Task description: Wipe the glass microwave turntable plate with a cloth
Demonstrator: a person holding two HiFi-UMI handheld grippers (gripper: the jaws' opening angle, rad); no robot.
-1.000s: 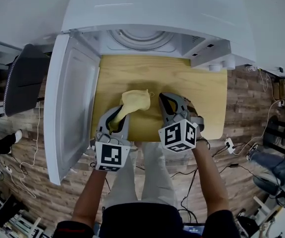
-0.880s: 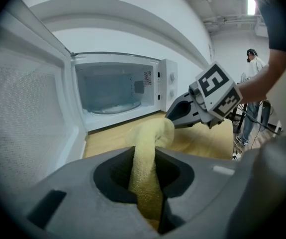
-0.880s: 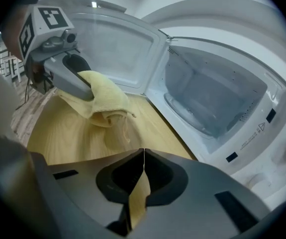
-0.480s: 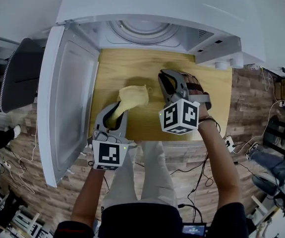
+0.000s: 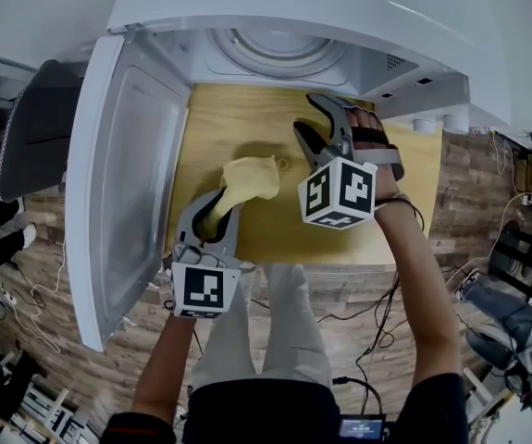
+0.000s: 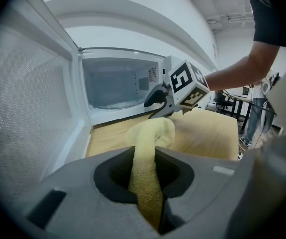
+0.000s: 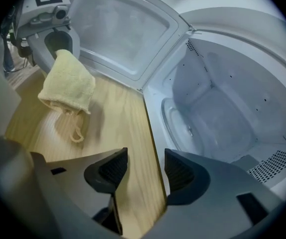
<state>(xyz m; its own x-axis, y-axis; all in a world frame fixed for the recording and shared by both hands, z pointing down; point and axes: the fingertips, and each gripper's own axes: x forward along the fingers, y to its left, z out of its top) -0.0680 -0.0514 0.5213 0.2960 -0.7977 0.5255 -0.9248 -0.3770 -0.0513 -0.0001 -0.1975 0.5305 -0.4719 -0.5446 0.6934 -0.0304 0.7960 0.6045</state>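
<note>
Above a wooden table (image 5: 247, 128), left gripper (image 6: 145, 158) pinches the cloth (image 6: 150, 131). Right gripper (image 7: 143, 164) is opening, empty. The glass plate (image 7: 202, 123) ahead looks slippery and breakable: hold its rim.

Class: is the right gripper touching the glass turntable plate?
Apart. Right gripper view: the right gripper, jaws opening, empty, is over the table, short of the plate.

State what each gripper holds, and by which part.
Left gripper: the yellow cloth, pinched at one bunched end between its jaws. Right gripper: nothing; its jaws are opening, empty.
</note>
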